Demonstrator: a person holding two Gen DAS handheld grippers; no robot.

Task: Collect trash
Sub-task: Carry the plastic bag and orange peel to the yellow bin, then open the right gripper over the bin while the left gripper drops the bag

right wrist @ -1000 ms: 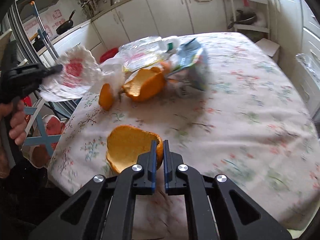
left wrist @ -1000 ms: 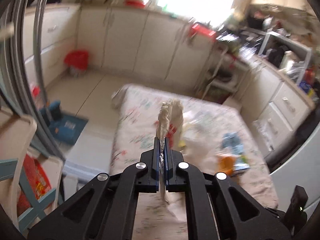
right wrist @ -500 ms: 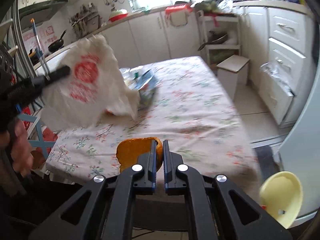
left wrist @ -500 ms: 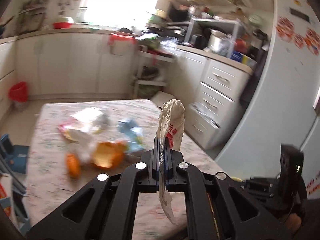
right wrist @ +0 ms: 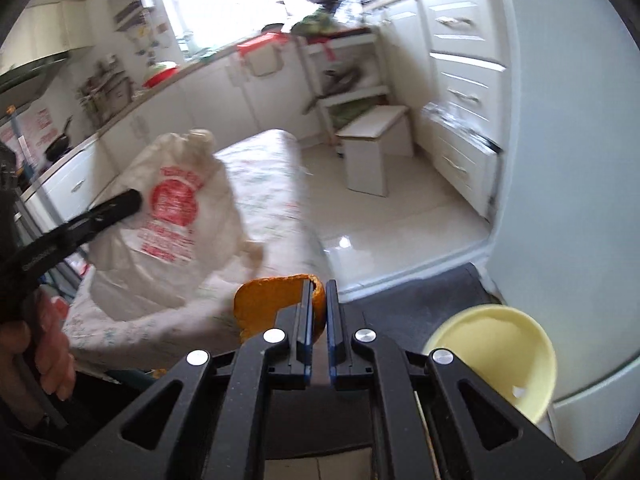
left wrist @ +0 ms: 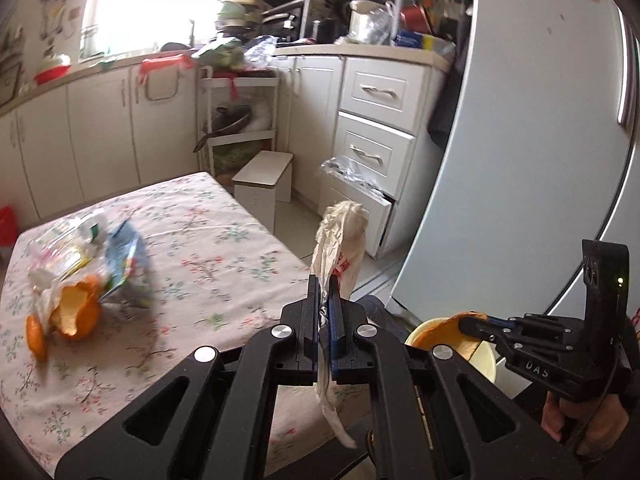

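Note:
My left gripper is shut on a crumpled white plastic bag with red print; the bag also shows in the right wrist view. My right gripper is shut on a piece of orange peel, held off the table's near edge beside a pale yellow bin. In the left wrist view the right gripper with the peel hangs over that bin. More trash lies on the floral tablecloth: orange peels, a blue wrapper, clear plastic packaging.
A white fridge stands at right, close behind the bin. White drawers, one ajar with plastic hanging out, and a small white stool stand beyond the table. A dark mat lies on the floor.
Both grippers have swung to the right, away from the table toward the fridge. The yellow bin is now close under the right gripper with the peel.

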